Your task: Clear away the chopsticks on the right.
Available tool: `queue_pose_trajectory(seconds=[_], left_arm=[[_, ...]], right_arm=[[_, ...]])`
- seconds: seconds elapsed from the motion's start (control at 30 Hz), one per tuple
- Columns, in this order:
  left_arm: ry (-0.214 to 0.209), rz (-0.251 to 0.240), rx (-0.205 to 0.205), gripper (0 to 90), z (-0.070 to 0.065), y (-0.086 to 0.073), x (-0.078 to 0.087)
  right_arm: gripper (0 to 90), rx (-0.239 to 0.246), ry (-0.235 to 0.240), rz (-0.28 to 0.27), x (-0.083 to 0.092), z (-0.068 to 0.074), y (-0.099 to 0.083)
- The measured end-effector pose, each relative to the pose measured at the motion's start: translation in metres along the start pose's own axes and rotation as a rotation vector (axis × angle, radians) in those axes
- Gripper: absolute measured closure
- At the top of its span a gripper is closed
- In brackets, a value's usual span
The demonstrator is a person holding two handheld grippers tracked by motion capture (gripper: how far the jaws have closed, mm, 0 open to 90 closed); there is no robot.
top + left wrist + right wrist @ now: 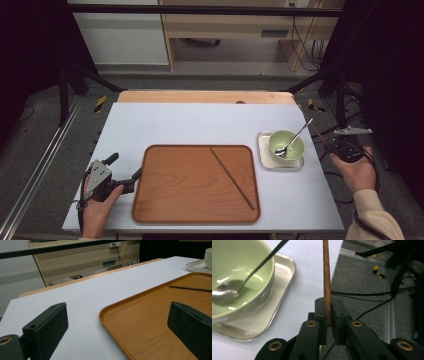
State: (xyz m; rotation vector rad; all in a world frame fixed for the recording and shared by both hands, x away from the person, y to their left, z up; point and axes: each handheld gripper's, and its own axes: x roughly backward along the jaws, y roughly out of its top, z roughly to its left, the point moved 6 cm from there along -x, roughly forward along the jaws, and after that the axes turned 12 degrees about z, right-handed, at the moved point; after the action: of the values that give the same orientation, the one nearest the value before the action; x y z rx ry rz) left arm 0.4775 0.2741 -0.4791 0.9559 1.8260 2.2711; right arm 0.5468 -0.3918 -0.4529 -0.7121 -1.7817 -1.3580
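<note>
**Inspector:** At the table's right edge, your right gripper [329,315] is clamped on a chopstick [326,277]. Both pads press on the brown stick, which runs straight up from the jaws in the right gripper view. In the high view your right hand [356,167] sits off the table's right side, beside the bowl [293,141].

**Operator:** And the second chopstick?

**Inspector:** On the tray [170,200], a second chopstick [232,178] lies slantwise across the right half, one end near the far rim, the other near the front right corner. Nothing touches it.

**Operator:** My left side?

**Inspector:** Your left gripper [126,176] stands with its jaws wide apart and nothing between the pads. One jaw is over the white tabletop [82,302], the other over the tray's left part, with the near-left corner of the rim between them.

**Operator:** The bowl?

**Inspector:** It is green and stands on a small metal dish [264,152] just right of the tray. A spoon [295,137] rests in it, with its handle leaning out over the far-right rim. Your held chopstick is near the dish, but I cannot tell whether its tip touches anything.
</note>
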Motion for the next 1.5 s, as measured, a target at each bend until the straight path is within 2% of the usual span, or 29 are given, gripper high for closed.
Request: queue_pose_trajectory(seconds=[0.03, 0.13, 0.27, 0.4, 0.47, 0.63, 0.83, 0.93, 1.17, 1.33, 1.5], left_arm=[[0.002, -0.001, 0.004, 2.8, 0.001, 0.000, 0.000], [0.003, -0.009, 0.008, 2.8, 0.001, 0.000, 0.002], [0.001, -0.018, 0.010, 2.7, 0.002, 0.001, 0.003], [-0.003, -0.020, -0.004, 2.7, 0.000, 0.002, 0.003], [-0.005, -0.021, -0.003, 2.6, 0.000, 0.001, 0.003], [0.003, -0.033, 0.011, 2.6, 0.003, 0.002, 0.007], [0.004, -0.046, 0.025, 2.7, 0.005, 0.002, 0.009], [-0.001, -0.044, 0.017, 2.7, 0.003, 0.002, 0.008], [-0.010, -0.054, 0.029, 2.7, 0.004, 0.003, 0.009], [-0.017, -0.055, 0.029, 2.7, 0.001, 0.004, 0.008], [-0.019, -0.058, 0.030, 2.7, 0.001, 0.004, 0.008]], right_arm=[[84.5, -0.020, -0.010, -0.005, 0.004, 0.000, 0.002], [84.5, -0.038, -0.044, -0.018, 0.014, -0.001, 0.007], [84.6, -0.058, -0.053, -0.050, 0.031, 0.003, 0.014], [84.5, -0.065, -0.042, -0.089, 0.056, 0.015, 0.021], [84.5, -0.050, -0.033, -0.105, 0.068, 0.025, 0.023], [84.6, -0.010, 0.001, -0.117, 0.091, 0.063, 0.025], [84.6, 0.046, 0.066, -0.085, 0.101, 0.118, 0.026], [84.6, 0.059, 0.109, -0.063, 0.102, 0.144, 0.024], [84.6, 0.116, 0.187, -0.001, 0.095, 0.199, 0.012], [84.6, 0.145, 0.236, 0.036, 0.086, 0.230, -0.002], [84.5, 0.159, 0.270, 0.077, 0.079, 0.253, -0.020]])
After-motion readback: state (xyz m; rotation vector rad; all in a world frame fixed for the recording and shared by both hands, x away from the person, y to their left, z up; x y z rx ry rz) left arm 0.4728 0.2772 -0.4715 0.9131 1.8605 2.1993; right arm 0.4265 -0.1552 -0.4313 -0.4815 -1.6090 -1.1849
